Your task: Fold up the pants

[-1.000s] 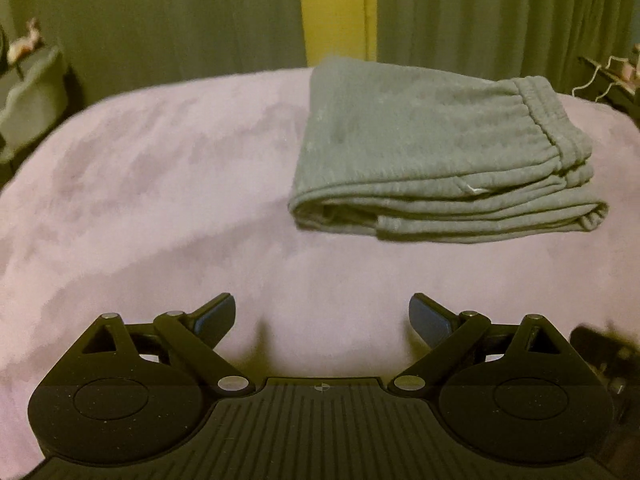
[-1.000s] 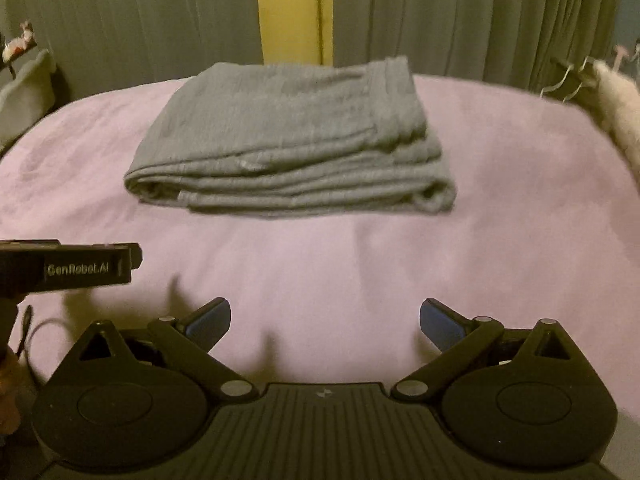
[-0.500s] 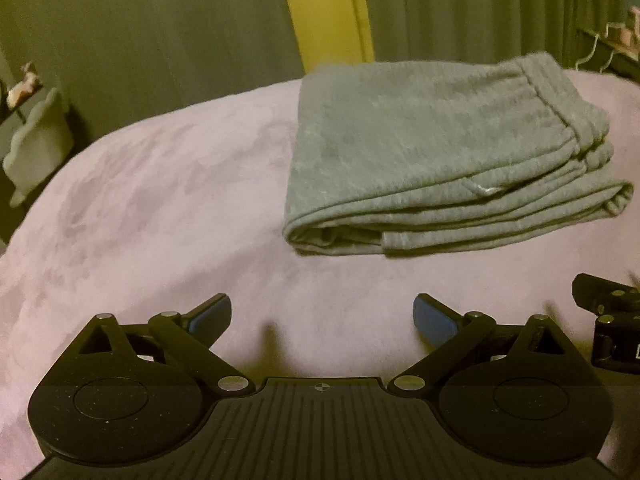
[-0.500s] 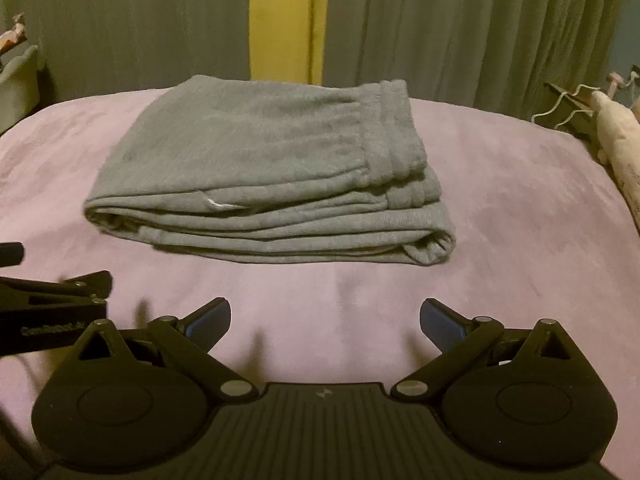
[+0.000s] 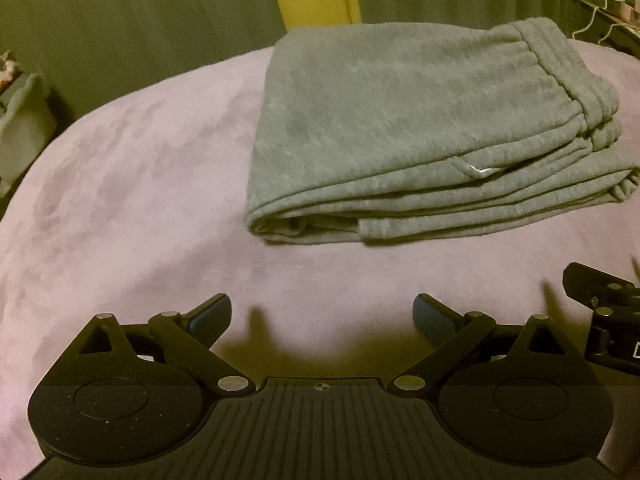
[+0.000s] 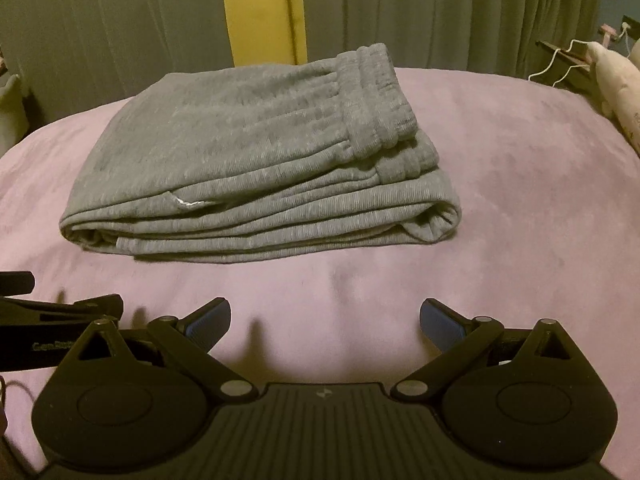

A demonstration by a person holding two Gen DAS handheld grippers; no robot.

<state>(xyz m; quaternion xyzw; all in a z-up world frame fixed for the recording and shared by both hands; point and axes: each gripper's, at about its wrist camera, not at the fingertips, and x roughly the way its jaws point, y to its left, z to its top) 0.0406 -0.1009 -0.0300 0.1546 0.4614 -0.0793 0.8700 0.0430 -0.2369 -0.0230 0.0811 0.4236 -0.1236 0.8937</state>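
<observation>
Grey sweatpants [image 5: 420,128] lie folded in a flat stack on a pink blanket [image 5: 120,184], waistband on top at the right. They also show in the right wrist view [image 6: 256,156]. My left gripper [image 5: 322,316] is open and empty, a short way in front of the stack's left half. My right gripper [image 6: 325,318] is open and empty, in front of the stack's right half. Each gripper shows at the edge of the other's view: the right one [image 5: 600,320] and the left one [image 6: 44,332].
Grey-green curtains [image 6: 440,12] with a yellow strip [image 6: 264,8] hang behind the bed. A pale plush toy [image 6: 616,84] and wire hangers [image 6: 560,60] sit at the right edge. A pale object [image 5: 20,128] stands at the left.
Both grippers have moved closer to the folded pants, which look larger now. Both stay open. The pants have not moved.
</observation>
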